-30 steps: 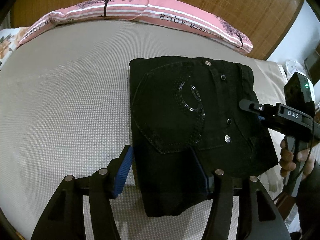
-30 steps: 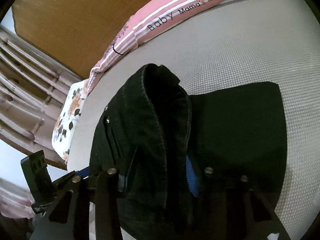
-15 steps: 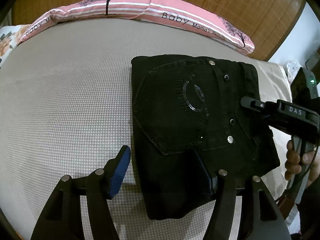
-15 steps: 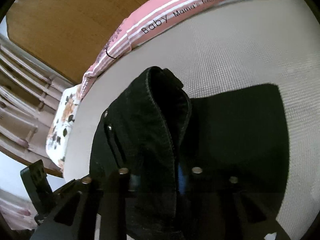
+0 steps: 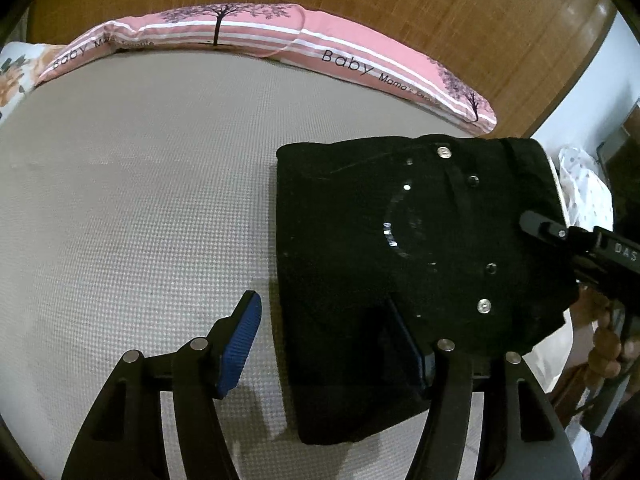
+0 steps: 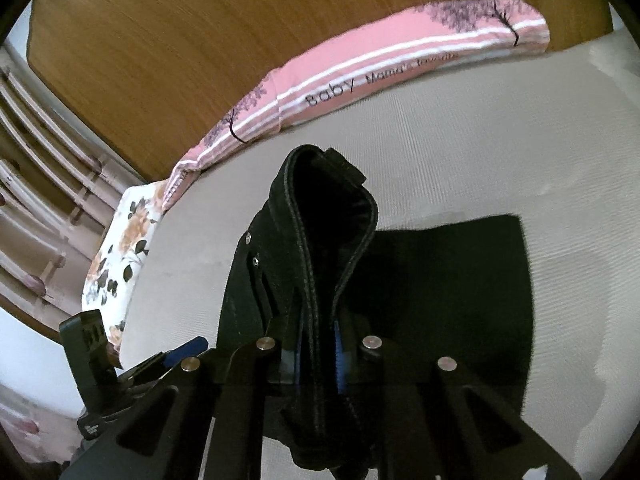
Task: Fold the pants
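Pants (image 6: 320,300) between closing right fingers (image 6: 339,354)

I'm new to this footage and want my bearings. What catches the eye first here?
The black pants, folded on the beige mattress, stand out first. Their waistband edge is pinched up in the right tool, whose jaws are closing on it. Behind runs a pink pillow against the wooden headboard.

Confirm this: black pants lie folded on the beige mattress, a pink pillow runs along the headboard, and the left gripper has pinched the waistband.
Not the left. The right wrist view shows the right gripper closing on the raised waistband of the black pants. The left gripper stands open. The beige mattress and pink pillow are as stated.
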Demonstrator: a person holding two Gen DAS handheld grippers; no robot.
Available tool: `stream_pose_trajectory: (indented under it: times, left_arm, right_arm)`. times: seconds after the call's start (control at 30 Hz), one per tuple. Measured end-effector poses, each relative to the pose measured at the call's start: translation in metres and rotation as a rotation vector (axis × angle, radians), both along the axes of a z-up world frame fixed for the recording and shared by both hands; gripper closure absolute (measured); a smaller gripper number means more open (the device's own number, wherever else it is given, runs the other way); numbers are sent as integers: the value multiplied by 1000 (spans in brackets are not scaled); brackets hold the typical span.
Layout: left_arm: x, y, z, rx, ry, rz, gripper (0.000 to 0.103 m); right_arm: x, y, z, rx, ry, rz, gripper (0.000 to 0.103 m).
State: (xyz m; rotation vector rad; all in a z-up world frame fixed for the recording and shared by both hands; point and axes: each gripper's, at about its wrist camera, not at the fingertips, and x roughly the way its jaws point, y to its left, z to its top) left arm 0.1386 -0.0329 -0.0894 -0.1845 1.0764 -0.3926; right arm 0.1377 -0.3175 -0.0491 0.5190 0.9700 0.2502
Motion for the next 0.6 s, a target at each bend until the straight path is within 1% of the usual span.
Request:
stream_pose_trajectory:
  times: [0.17,0.27,0.43,0.53,0.6]
  left_arm:
    - [1,-8,1,3,-3,-30,39]
    - [1,-15,3,14,-13,-50,39]
    - [0,-31,5,37,-22,-96,39]
    - [-2,-45,2,71,-25,-140,39]
    - [-4,-53,-4,99,-21,-172,39]
  right_arm:
    - [-10,-19,9,-13,-9,-60,93]
    - [-14,-35,5,-16,4,-105,93]
    - [-20,-62,-19,-14,59,-188,93]
    - [-20,-72,-44,-21,107,-215,93]
    - [-20,-78,-55,-17,120,-224,91]
